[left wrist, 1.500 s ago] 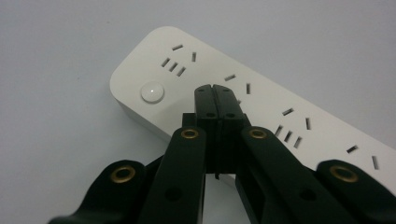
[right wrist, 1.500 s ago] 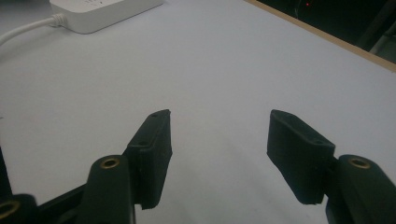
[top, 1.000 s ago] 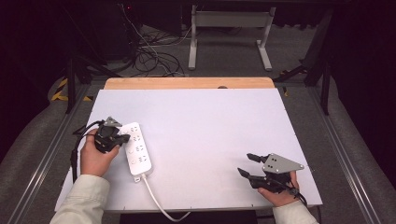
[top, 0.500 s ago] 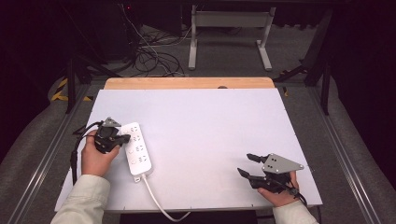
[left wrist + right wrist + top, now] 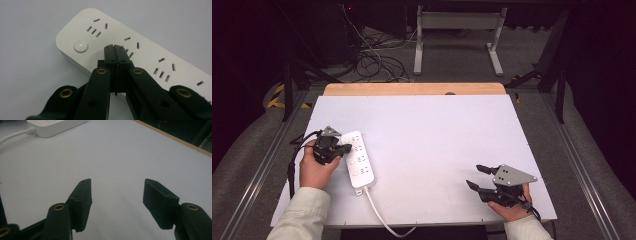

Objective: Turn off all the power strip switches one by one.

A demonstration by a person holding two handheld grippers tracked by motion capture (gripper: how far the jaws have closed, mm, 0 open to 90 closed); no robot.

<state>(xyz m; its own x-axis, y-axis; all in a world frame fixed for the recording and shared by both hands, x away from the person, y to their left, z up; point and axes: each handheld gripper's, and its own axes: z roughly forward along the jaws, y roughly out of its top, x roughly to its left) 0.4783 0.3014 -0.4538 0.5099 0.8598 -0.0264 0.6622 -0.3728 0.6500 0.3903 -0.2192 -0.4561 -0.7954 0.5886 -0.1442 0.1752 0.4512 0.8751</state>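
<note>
Claws first: your left claw (image 5: 346, 148) is closed tight, its two black jaws pressed together with nothing between them, and its tip sits over the top face of the white power strip (image 5: 357, 159). In the left gripper view that tip (image 5: 115, 48) lies just beside the round button (image 5: 81, 46) at the strip's end (image 5: 140, 53), right above one group of socket slots; whether it actually touches the plastic you cannot tell from these frames. The power strip lies flat on the left part of the white worktop (image 5: 432, 135), its long side running away from you, and its white cord (image 5: 382, 215) leaves the near end and curls off the front edge. Your left hand (image 5: 314, 169) rests on the worktop just left of the strip. Your right claw (image 5: 478, 177) is well apart from all this, near the front right corner, held low over bare worktop with its jaws spread wide and holding nothing. In the right gripper view (image 5: 116, 195) the strip (image 5: 53, 126) and its cord (image 5: 11, 137) sit far off at the upper left.
</note>
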